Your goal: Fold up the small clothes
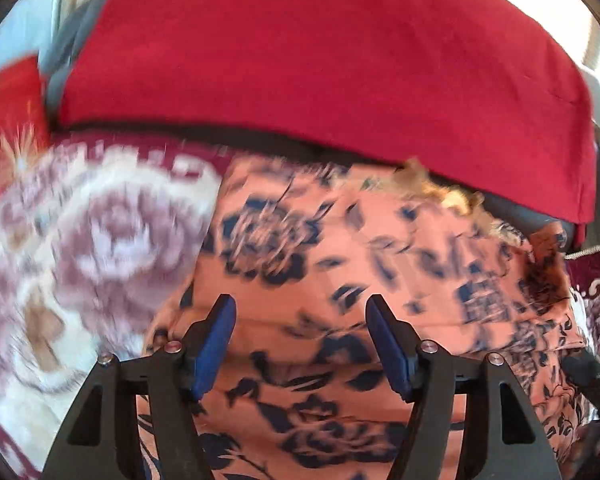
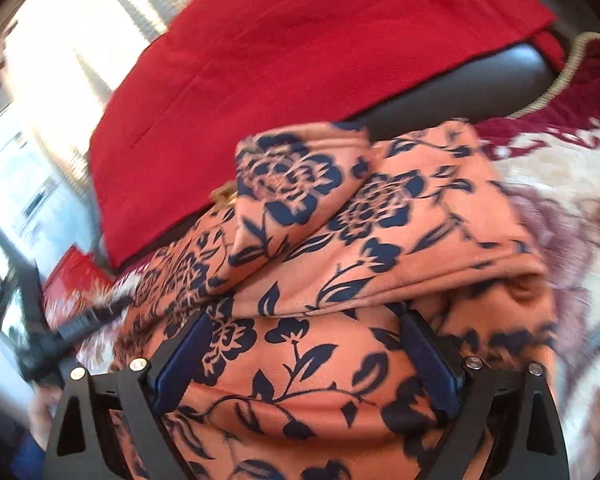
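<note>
An orange garment with dark blue flowers (image 1: 340, 280) lies on a flowered blanket (image 1: 80, 248). In the right wrist view the garment (image 2: 380, 220) is partly folded, with one layer doubled over the top. My left gripper (image 1: 300, 312) is open just above the cloth, nothing between its blue pads. My right gripper (image 2: 306, 328) is open, low over the garment, which fills the gap between its fingers. The other gripper (image 2: 80, 324) shows at the left of the right wrist view. Both views are blurred.
A red cloth (image 1: 320, 52) covers a dark seat back (image 2: 460, 88) behind the garment. A red box (image 1: 8, 112) stands at the far left. A bright window (image 2: 60, 40) is beyond. The blanket (image 2: 560, 200) spreads to the right.
</note>
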Available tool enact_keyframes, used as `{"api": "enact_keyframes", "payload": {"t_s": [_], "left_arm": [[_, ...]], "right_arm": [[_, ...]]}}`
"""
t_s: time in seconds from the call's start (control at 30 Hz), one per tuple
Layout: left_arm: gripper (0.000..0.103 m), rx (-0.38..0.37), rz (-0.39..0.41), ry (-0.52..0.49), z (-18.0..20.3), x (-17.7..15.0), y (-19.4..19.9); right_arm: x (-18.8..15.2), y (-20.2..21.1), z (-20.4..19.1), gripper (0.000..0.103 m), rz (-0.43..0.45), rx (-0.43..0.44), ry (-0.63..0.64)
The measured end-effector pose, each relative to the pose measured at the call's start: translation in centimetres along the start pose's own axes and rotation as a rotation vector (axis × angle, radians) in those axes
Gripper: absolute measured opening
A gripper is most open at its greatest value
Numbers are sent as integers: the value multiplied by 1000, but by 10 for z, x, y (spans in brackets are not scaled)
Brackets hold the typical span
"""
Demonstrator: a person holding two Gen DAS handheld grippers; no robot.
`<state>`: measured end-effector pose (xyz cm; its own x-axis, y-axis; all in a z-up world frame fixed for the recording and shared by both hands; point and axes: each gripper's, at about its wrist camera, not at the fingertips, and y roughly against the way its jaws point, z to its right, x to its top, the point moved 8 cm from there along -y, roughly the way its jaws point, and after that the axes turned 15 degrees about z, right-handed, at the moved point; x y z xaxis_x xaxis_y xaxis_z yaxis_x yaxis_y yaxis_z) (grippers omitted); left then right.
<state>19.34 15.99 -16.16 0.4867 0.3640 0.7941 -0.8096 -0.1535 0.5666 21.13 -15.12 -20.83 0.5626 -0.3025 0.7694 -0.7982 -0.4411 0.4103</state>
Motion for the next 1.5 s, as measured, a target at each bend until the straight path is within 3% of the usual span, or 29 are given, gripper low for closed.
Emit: {"api": "enact_keyframes", "payload": {"t_s": [0.1, 0.2, 0.3, 0.33, 0.37, 0.4, 0.43, 0.5, 0.53, 0.6, 0.63, 0.67, 0.7, 0.73, 0.77, 0.8, 0.9, 1.0, 1.1, 1.13, 1.3, 1.4, 1.47, 1.5], "left_arm": [[68, -40, 15, 12, -6, -15, -5], [68, -45, 30, 7, -2, -14, 0], [69, -77, 17, 34, -1, -17, -2], [69, -88, 13, 44, -6, -19, -5], [69, -104, 9, 53, -8, -18, -3], [69, -111, 7, 54, -8, -18, -3], [69, -117, 5, 55, -10, -17, -4], [69, -123, 5, 58, -12, -15, -5], [69, -121, 9, 62, -12, -14, -4], [69, -117, 20, 65, -11, -13, -3], [69, -108, 21, 58, -9, -13, -5], [70, -94, 18, 39, -8, -14, -7], [70, -88, 18, 30, -7, -15, -7], [70, -84, 22, 21, -7, -16, -7], [70, -84, 25, 18, -6, -16, -8], [70, -87, 25, 20, -7, -16, -8], [71, -90, 20, 31, -8, -16, -10], [73, -76, 26, 6, -5, -17, -11], [73, -85, 23, 17, -7, -17, -11], [73, -86, 22, 17, -7, -17, -11], [73, -82, 16, 7, -7, -17, -13], [74, -79, 13, 5, -7, -16, -14], [74, -76, 12, 0, -6, -16, -14], [74, -76, 12, -2, -6, -16, -14]], "right_arm": [[38, 0, -26, 96, -7, -35, 56], [56, -35, -39, 97, -110, -96, 76], [50, -82, -32, 95, -234, -210, 81], [43, -93, -27, 79, -275, -254, 93], [36, -104, -20, 51, -319, -289, 86], [34, -107, -13, 7, -346, -324, 66], [42, -104, -13, 6, -318, -317, 54], [69, -83, -29, 6, -187, -246, 52], [88, -62, -44, 6, -74, -136, 40], [100, -30, -44, 6, 61, -107, 51], [92, -21, -28, 12, 93, -114, 30], [76, -27, -5, 19, 36, -145, 5], [52, -38, 26, 43, -72, -211, -41], [32, -42, 55, 40, -154, -264, -118], [33, -31, 66, 39, -83, -179, -215], [38, -23, 69, 39, -44, -157, -243], [47, -4, 73, 63, -9, -114, -278], [49, 1, 77, 62, -40, -90, -247], [37, -8, 75, 26, -117, -188, -128], [33, -10, 74, 20, -124, -203, -97], [42, 5, 55, 24, -115, -315, 144], [54, 18, 39, 26, -38, -303, 219], [51, 15, 42, 55, -68, -299, 256], [39, 6, 45, 83, -132, -323, 262]]}}
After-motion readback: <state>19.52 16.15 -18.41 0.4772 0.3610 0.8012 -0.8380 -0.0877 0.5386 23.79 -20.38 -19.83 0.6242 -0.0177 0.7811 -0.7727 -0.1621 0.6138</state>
